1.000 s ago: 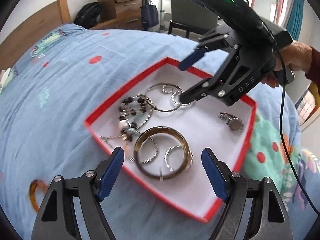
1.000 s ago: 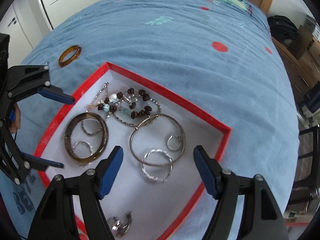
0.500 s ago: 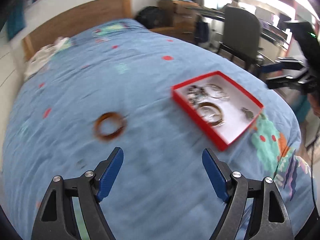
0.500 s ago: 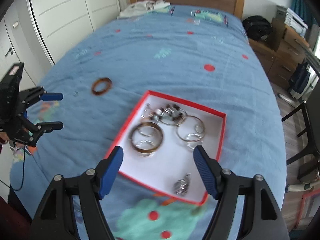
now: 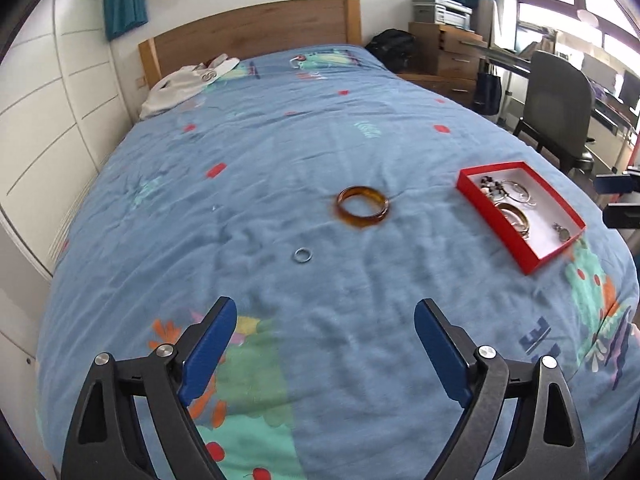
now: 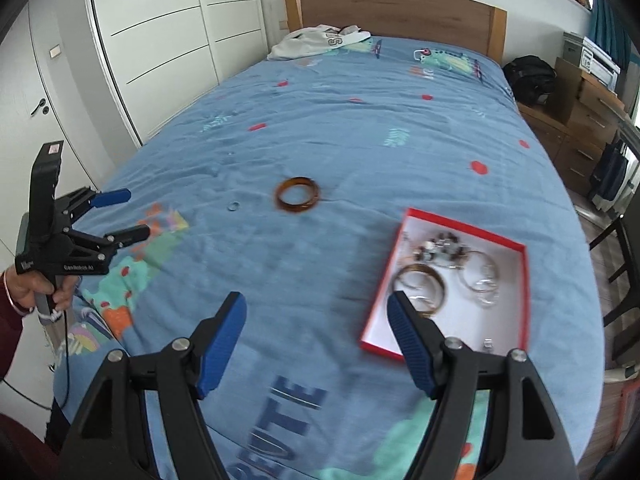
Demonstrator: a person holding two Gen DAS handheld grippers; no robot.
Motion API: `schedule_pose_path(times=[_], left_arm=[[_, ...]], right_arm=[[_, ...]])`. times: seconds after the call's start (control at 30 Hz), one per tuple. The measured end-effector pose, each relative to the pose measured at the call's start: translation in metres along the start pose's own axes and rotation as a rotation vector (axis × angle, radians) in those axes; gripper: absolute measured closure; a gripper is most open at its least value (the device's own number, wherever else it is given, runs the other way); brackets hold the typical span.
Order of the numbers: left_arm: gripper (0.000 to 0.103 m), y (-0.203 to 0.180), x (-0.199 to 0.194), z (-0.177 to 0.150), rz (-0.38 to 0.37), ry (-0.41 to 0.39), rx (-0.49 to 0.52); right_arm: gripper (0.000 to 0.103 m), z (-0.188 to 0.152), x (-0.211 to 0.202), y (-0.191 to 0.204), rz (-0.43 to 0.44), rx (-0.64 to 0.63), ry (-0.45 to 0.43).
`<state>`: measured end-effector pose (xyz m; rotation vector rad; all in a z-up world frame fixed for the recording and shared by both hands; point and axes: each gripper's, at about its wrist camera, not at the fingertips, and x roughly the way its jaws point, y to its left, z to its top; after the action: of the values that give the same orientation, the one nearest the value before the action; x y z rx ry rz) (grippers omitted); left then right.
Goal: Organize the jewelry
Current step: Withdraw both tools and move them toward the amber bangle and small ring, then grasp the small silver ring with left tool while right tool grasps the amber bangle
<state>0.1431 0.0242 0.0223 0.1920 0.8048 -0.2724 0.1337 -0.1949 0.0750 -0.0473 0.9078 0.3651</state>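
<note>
Amber bangle (image 5: 362, 213) on bedspread, well ahead of open left hand-held gripper (image 5: 325, 340)

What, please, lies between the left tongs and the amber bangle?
A small silver ring on the blue bedspread, seen in the left wrist view between the left tongs and the amber bangle.

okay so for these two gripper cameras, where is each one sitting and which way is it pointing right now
Left wrist: on the left gripper, above the bed's foot, facing the headboard; own open blue fingers show, jaws just opened wider, nothing between.
Right wrist: on the right gripper, same direction, further right; own open fingers, plus the left gripper and the hand holding it.
Shared: amber bangle, small silver ring, red jewelry box, blue bedspread.
</note>
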Motion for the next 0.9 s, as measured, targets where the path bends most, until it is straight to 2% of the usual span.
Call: schedule_pose_path(times=[0.17,0.4,0.63,0.9], left_arm=[[0.013,0.013,0.019,-0.003,0.002,0.017,-0.014],[0.013,0.025,0.055,0.002,-0.020,0.037,-0.042],[0.013,0.029,0.104,0.007,-0.020,0.078,-0.068],[0.014,0.043,0.155,0.000,-0.014,0.111,-0.186]], right_arm=[[0.031,0.008,0.031,0.022,0.006,0.018,0.003],[0.030,0.022,0.090,0.030,-0.006,0.041,0.016],[0.029,0.032,0.156,0.019,-0.016,0.107,0.046],[0.029,0.055,0.220,0.008,-0.021,0.145,0.069]])
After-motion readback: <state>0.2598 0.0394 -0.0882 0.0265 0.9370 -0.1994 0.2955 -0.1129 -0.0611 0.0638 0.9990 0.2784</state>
